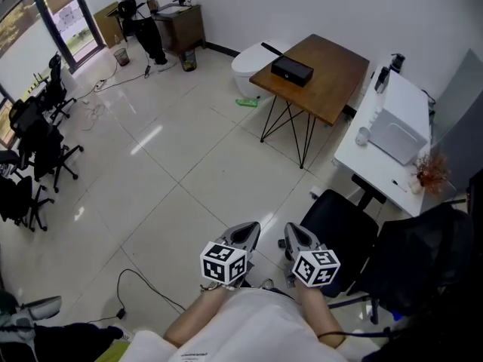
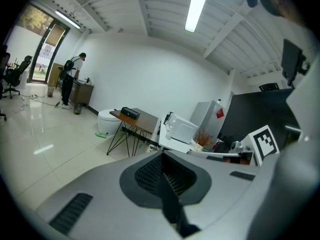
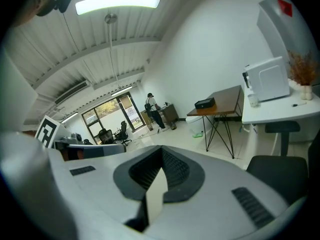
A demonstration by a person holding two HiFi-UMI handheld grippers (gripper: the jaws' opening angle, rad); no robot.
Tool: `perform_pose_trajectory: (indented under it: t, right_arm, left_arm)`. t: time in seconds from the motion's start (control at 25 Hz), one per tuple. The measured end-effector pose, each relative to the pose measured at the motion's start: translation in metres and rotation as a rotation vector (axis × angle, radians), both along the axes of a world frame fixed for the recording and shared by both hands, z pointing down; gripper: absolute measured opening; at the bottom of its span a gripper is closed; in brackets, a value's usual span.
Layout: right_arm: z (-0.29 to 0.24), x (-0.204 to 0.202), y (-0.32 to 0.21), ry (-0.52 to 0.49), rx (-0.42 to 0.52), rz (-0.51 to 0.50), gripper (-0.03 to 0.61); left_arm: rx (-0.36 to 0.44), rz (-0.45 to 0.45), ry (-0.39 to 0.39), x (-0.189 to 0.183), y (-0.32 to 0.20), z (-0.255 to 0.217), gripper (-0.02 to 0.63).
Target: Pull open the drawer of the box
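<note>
The box (image 1: 292, 70) lies flat on the wooden table (image 1: 336, 78) across the room from you, near the table's left corner in the head view and well apart from both grippers. Its long axis runs from upper left to lower right in that view, in line with the table edge that faces you. At this range you cannot tell which face carries the drawer, or whether it is pulled out at all. Both gripper views show the box small and far off, a dark low block on the tabletop.

To the right of the table stands a white desk (image 1: 377, 138) with a white machine (image 1: 398, 136) on it, and a black chair (image 1: 341, 228) sits just in front of your right gripper. A person (image 1: 142, 13) stands at a cabinet in the far left corner.

Your left gripper (image 1: 245, 231) is clenched, jaws pressed together with nothing between them. Your right gripper (image 1: 296, 234) is clenched too, and empty. You hold the two side by side, close to your body, over bare tiled floor (image 1: 189, 172), both aimed toward the table
</note>
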State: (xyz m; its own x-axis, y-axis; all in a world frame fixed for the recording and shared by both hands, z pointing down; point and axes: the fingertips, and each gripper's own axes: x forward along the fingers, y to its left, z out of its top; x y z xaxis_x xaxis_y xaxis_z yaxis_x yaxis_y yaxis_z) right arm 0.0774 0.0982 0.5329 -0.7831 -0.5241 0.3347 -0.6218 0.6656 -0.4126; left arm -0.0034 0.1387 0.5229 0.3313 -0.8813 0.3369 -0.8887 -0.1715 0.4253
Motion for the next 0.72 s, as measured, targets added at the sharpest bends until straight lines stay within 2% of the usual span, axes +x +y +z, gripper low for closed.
perform_pose_trajectory:
  t: [0.56,0.72]
  right_arm:
    - [-0.007,-0.064,-0.082,0.000,0.005,0.095,-0.014]
    - [-0.006,-0.086,-0.095,0.002,0.001,0.115,-0.014]
  left_arm:
    - [0.069,0.104,0.025,-0.066,-0.091,-0.022,0.002]
    - [0.085,0.164,0.001,-0.081,-0.103,-0.025,0.002]
